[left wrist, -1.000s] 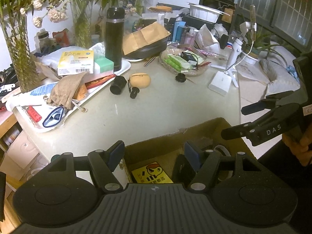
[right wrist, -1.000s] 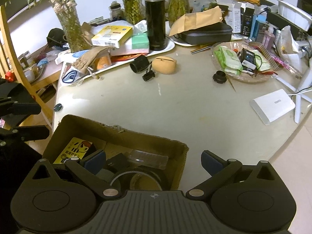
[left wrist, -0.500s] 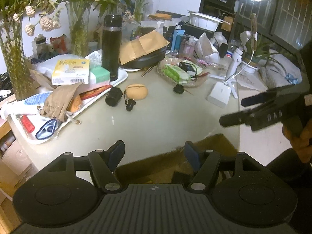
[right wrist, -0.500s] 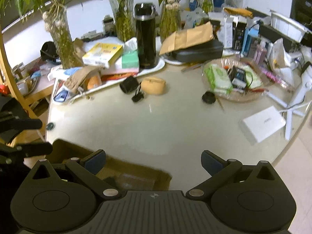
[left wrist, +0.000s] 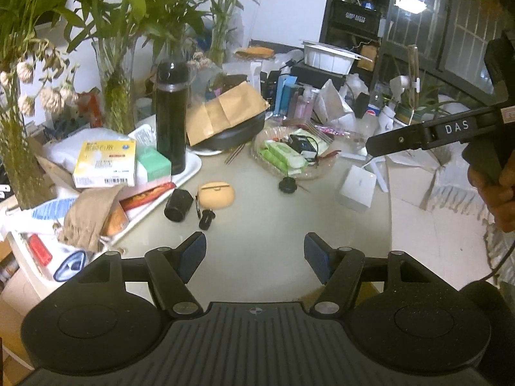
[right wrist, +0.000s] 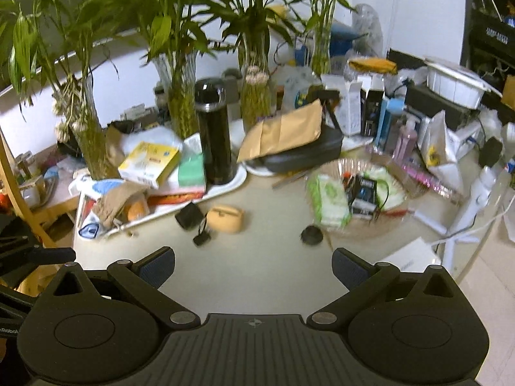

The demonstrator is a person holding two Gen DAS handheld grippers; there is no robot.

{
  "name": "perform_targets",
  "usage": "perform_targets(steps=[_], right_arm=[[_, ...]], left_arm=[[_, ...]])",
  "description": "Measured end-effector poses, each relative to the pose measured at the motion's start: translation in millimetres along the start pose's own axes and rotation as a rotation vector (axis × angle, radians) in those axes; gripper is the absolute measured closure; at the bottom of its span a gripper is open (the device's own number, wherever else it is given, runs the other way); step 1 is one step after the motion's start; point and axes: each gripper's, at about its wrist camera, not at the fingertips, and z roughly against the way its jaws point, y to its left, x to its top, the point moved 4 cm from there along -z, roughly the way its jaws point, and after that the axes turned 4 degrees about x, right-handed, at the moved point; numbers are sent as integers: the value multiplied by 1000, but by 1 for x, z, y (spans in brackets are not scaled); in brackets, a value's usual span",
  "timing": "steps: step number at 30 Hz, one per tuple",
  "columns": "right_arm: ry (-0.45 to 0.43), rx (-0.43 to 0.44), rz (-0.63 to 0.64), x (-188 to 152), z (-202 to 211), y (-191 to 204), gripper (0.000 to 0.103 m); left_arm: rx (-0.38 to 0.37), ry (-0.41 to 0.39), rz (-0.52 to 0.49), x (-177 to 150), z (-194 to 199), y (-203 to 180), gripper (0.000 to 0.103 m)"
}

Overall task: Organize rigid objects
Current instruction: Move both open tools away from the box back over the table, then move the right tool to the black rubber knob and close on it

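I see bare worktop (left wrist: 257, 225) ahead to pass over; beyond, the black cylinder (left wrist: 178, 206), tan case (left wrist: 216, 194) and black knob (left wrist: 287, 185) stand in the way.

It looks like a home: a messy table (left wrist: 276, 225) with plants in vases (right wrist: 180, 96), a drink bottle (left wrist: 171, 119) and, maybe, wipes (left wrist: 283, 157).

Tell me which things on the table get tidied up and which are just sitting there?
For tidying:
- tan earbud case
- black cylinder
- small black plug
- black knob
- white box

Just sitting there:
- plants in vases
- black flask
- brown envelope
- glass dish
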Motion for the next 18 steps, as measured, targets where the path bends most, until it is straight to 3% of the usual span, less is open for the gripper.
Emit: perform_targets(steps=[18], right_arm=[[-12, -62, 56, -36, -65, -21, 0]], left_arm=[[73, 20, 41, -16, -23, 44, 36]])
